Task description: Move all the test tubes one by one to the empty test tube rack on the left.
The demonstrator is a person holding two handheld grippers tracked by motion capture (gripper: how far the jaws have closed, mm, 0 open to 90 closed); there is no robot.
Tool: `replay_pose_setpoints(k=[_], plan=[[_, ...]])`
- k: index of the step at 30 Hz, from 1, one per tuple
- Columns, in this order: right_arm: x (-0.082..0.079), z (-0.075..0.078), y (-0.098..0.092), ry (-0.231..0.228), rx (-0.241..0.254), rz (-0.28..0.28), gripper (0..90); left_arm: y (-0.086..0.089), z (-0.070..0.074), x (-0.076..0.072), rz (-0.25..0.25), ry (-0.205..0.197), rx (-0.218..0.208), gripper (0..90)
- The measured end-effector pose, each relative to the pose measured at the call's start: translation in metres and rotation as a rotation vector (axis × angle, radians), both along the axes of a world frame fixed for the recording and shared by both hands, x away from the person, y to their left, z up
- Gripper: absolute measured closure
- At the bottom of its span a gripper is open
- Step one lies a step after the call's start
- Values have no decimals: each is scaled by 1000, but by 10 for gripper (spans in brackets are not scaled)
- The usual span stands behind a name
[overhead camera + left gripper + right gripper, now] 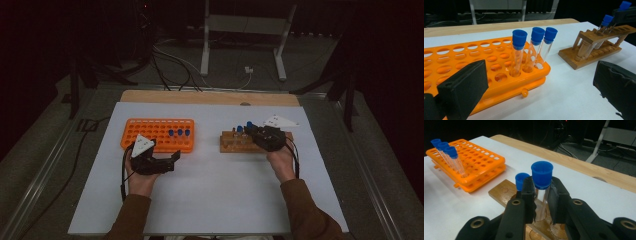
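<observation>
Right gripper (256, 131) centre-right, forearm rising from bottom, fingers pinching blue-capped tube (541, 185) over wooden rack (235, 145) | left gripper (172, 159) lower left, beside orange rack (150, 131), fingers spread, resting on tabletop (215, 190)

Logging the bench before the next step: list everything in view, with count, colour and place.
Orange rack: one, orange, left on the sheet.
Tubes in orange rack: three, clear with blue caps, at its right end.
Wooden rack: one, brown, right on the sheet.
Held tube: one, clear with blue cap, over the wooden rack, clamped in the right tongs.
Other tube: one, blue cap, standing in the wooden rack beside the held one.
Sheet: one, white, covering the table.
Table: one, wood, edge showing at the far side.
Cables: several, dark and white, on the floor beyond.
Left tongs: black, open, in front of the orange rack.
Right tongs: black, shut on the held tube.
</observation>
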State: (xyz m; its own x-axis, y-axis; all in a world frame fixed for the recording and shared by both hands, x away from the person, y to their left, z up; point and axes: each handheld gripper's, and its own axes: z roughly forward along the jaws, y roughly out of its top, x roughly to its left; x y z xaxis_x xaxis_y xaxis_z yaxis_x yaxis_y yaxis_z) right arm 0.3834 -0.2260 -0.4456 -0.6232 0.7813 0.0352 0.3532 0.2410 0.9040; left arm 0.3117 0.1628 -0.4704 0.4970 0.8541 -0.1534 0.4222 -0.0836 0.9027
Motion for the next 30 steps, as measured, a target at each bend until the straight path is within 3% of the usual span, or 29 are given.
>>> replay_pose_setpoints(k=[11,26,30], plan=[[-2,13,2,7,-5,-9,765,-1,-1,0,-5,4,4,6],[-11,38,-3,-20,63,-4,765,-4,0,-1,-6,-1,17,6],[-13,39,-2,-17,48,12,765,-8,1,-1,-14,1,31,6]])
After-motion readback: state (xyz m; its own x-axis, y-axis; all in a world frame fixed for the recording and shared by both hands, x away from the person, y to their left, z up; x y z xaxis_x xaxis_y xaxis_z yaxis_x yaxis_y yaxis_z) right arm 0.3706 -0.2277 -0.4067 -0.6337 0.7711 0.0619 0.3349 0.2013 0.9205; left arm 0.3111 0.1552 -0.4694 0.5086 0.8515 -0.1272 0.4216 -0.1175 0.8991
